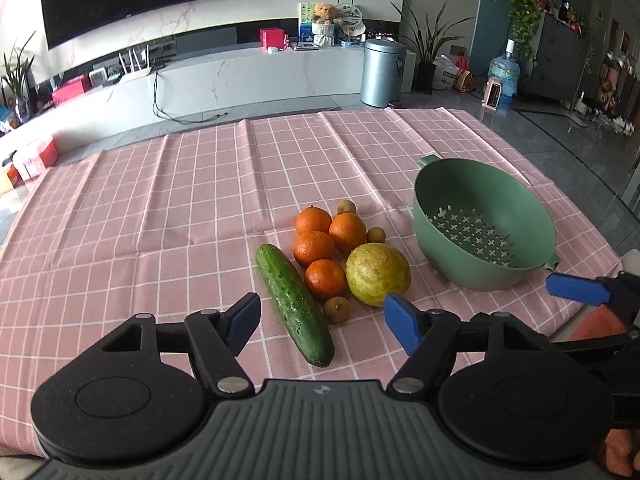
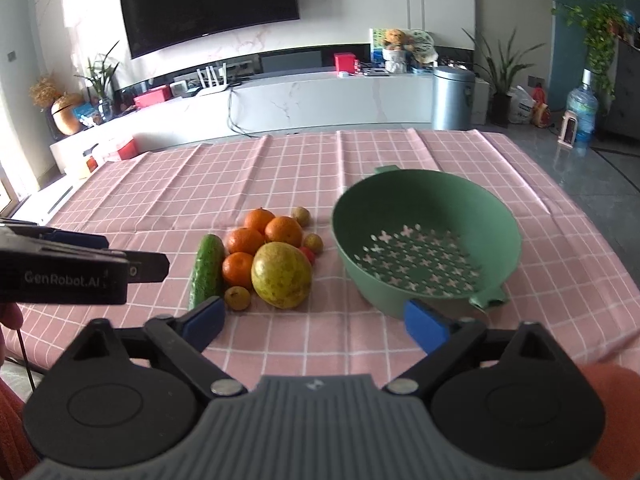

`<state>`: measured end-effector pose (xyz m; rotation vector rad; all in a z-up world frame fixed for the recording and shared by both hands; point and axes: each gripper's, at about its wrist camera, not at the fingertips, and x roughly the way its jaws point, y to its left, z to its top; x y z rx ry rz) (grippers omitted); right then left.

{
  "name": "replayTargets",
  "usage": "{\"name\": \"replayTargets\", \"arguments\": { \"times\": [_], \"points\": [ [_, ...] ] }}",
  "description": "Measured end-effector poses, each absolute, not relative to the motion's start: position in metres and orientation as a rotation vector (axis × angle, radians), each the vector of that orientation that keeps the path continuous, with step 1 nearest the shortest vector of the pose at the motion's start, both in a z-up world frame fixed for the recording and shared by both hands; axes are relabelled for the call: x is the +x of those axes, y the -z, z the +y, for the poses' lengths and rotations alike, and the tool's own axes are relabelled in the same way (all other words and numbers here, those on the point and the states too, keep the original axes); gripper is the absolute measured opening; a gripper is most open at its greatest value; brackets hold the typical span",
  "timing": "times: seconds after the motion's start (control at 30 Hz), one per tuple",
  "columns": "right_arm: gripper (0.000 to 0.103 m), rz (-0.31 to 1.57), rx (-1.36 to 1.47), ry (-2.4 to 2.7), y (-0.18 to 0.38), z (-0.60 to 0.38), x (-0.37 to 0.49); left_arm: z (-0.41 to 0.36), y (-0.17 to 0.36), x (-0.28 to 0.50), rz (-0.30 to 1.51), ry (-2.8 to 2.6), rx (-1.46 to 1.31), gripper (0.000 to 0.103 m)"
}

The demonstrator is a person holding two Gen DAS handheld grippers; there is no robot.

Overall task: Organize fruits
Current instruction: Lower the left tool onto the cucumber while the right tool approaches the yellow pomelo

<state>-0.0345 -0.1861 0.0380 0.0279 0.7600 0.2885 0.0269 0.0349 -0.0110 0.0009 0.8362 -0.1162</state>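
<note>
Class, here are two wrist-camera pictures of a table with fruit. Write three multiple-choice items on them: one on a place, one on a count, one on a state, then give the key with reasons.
1. Where does the cucumber lie?
A. Inside the colander
B. On the cloth, left of the fruit pile
C. On the floor

2. How many oranges are in the pile?
A. Two
B. Four
C. Six

3. What is the state of the green colander?
A. Empty
B. Full of fruit
C. Upside down

Key:
1 B: the cucumber rests on the pink checked tablecloth, at the left edge of the pile.
2 B: four orange fruits cluster beside the large yellow-green fruit.
3 A: the colander's perforated bottom is bare, and it stands upright.
</note>
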Motion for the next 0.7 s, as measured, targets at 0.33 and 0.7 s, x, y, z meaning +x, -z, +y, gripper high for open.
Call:
{"name": "replayTargets", "arguments": {
  "times": [0.33,0.7],
  "points": [
    [0.058,0.780,-0.017,-0.354,-0.006,-0.143,0.009,0.064,0.051,0.069,0.926,0.054,-0.203,0.043],
    [0.057,0.778,-0.083,-0.315,0.021,-0.115,0.042,0.078,0.089,0.101,0.995,0.061,-0.266,0.046]
  ]
}}
